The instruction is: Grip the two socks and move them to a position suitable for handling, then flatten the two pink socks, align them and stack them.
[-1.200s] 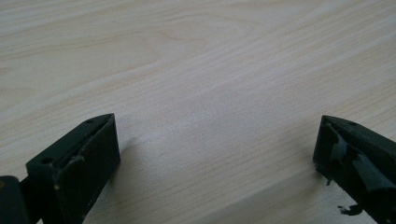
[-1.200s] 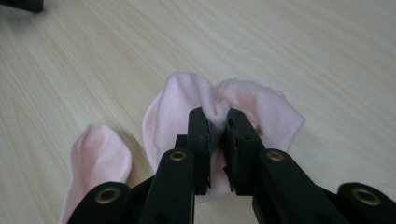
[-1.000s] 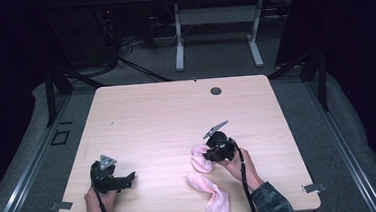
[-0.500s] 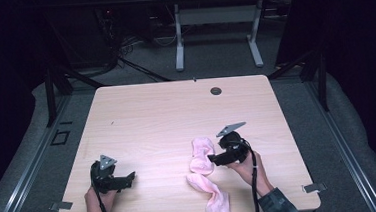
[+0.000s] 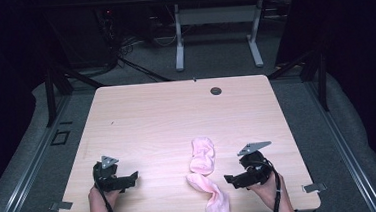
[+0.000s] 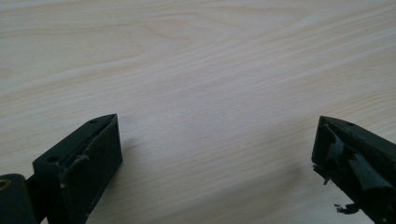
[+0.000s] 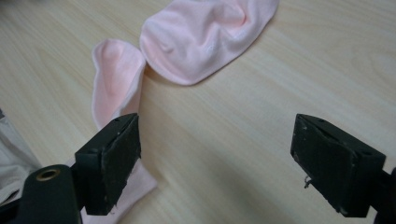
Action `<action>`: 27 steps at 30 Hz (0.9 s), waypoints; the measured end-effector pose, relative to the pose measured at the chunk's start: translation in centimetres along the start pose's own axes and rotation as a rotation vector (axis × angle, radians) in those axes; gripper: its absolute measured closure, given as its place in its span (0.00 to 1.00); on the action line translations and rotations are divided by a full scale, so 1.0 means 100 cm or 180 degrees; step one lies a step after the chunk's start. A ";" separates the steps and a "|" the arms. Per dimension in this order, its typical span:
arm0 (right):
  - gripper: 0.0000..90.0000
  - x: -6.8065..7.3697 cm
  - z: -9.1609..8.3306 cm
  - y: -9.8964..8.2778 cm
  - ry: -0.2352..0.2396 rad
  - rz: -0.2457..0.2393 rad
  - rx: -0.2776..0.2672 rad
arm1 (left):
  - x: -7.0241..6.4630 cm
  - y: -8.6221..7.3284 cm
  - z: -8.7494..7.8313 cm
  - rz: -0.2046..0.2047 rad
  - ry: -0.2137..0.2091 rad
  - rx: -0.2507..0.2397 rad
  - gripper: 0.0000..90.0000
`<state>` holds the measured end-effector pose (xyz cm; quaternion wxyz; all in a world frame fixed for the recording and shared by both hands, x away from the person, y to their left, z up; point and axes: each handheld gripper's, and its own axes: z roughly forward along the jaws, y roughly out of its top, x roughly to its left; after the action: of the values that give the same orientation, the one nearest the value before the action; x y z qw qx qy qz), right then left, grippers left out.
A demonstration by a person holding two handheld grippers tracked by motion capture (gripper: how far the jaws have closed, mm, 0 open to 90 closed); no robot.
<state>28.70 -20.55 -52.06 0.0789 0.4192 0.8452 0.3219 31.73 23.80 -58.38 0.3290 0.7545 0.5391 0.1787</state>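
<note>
My right gripper (image 5: 229,179) sits low at the near right part of the table (image 5: 176,112), my hand behind it at the near edge, its jaws pointing leftward across the table toward the socks. Its jaws have just been opening and now stand wide, with bare wood between them and nothing pressed by the pads. In the right gripper view (image 7: 215,154) one jaw lies over the edge of the nearer sock (image 7: 114,79), but the gap itself holds only tabletop.

The two pink socks lie just left of that gripper. The far sock (image 5: 202,155) is a short bunched shape, and the near sock (image 5: 209,192) runs from under it down to the near edge, twisted in the middle. The two touch where they meet.

My left gripper (image 5: 133,178) rests low at the near left part of the table, well apart from the socks, my hand behind it, jaws pointing rightward. In the left gripper view (image 6: 217,154) its jaws are spread wide over bare wood.

A small dark round fitting (image 5: 216,90) sits near the far edge.
</note>
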 end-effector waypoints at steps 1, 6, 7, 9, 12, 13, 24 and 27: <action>0.18 0.004 0.000 -0.007 0.0025 0.0044 0.0026 | -0.004 0.002 -0.001 0.0011 -0.0022 0.0007 0.02; 0.21 0.012 0.001 -0.020 0.0067 0.0117 0.0075 | -0.030 0.015 -0.005 0.0033 -0.0212 0.0041 0.03; 0.22 0.017 0.001 -0.025 0.0066 0.0115 0.0093 | -0.036 0.018 -0.005 0.0050 -0.0252 0.0047 0.04; 0.23 0.019 0.000 -0.029 0.0062 0.0126 0.0089 | -0.049 0.023 -0.004 0.0108 -0.0317 0.0076 0.04; 0.24 0.023 -0.002 -0.034 0.0084 0.0173 0.0083 | -0.065 0.030 -0.004 0.0176 -0.0403 0.0092 0.05; 0.24 0.024 -0.001 -0.036 0.0072 0.0173 0.0091 | -0.071 0.032 -0.003 0.0230 -0.0432 0.0103 0.06; 0.27 0.044 0.007 -0.044 0.0065 0.0092 0.0212 | -0.124 0.051 0.013 0.0544 -0.0679 0.0238 0.12; 0.32 0.047 0.010 -0.045 0.0051 0.0110 0.0261 | -0.135 0.054 0.016 0.0627 -0.0775 0.0275 0.16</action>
<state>23.19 -18.50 -54.97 0.0493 0.4340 0.8510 0.2916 31.65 9.66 -54.65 0.3401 0.8332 0.4259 0.0940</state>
